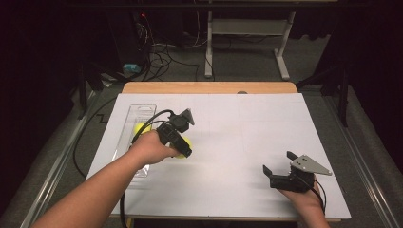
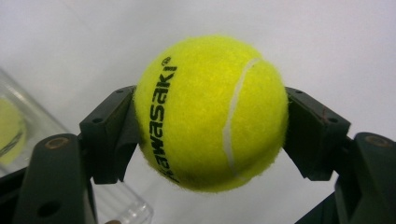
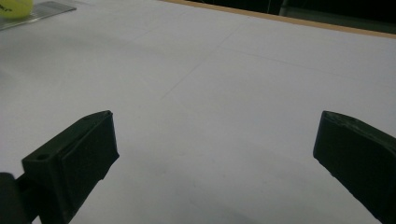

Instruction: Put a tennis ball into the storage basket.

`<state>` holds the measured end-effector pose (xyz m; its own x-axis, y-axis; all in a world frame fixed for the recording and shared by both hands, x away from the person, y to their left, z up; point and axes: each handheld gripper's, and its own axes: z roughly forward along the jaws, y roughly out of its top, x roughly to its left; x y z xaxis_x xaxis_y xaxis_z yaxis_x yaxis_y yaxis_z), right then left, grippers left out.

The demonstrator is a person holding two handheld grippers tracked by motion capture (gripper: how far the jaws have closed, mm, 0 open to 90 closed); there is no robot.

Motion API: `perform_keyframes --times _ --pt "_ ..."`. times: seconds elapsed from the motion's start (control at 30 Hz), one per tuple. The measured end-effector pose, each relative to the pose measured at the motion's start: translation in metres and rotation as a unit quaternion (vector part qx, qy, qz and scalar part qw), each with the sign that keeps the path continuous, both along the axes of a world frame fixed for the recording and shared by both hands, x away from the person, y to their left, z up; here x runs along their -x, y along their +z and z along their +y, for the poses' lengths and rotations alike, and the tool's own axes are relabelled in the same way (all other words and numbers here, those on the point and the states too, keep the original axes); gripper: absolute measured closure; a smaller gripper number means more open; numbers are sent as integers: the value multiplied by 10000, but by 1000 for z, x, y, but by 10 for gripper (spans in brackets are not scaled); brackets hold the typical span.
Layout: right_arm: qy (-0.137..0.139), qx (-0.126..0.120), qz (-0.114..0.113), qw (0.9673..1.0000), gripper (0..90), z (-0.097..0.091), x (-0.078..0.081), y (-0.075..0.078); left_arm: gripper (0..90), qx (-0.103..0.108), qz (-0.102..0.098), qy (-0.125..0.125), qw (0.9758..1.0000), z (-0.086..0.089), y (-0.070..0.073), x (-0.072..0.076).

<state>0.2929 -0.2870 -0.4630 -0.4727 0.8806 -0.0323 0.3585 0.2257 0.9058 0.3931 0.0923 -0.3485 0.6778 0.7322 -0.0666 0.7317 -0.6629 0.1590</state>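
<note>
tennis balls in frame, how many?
2. One tennis ball is clamped in the left gripper; the other ball lies in the clear tray at table left. More may be hidden under the hand.

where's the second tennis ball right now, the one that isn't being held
In the high view the second tennis ball lies in the clear plastic tray at the table's left, just beyond the left gripper, which is shut on the other ball.

Black two-jaw grippers (image 1: 183, 142) with thick black cables, grey three-cornered top plates, bare forearms
</note>
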Motion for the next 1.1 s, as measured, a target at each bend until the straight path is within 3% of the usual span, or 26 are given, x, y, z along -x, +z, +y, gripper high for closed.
perform_keyframes --times 0.47,1.1 --pt "3 31 -19 10000 0 -7 8 1 267 -106 -137 410 9990 45 31 -6" --pt "38 64 -7 10000 0 -5 8 0 267 -242 -44 987 9948 113 32 -3"
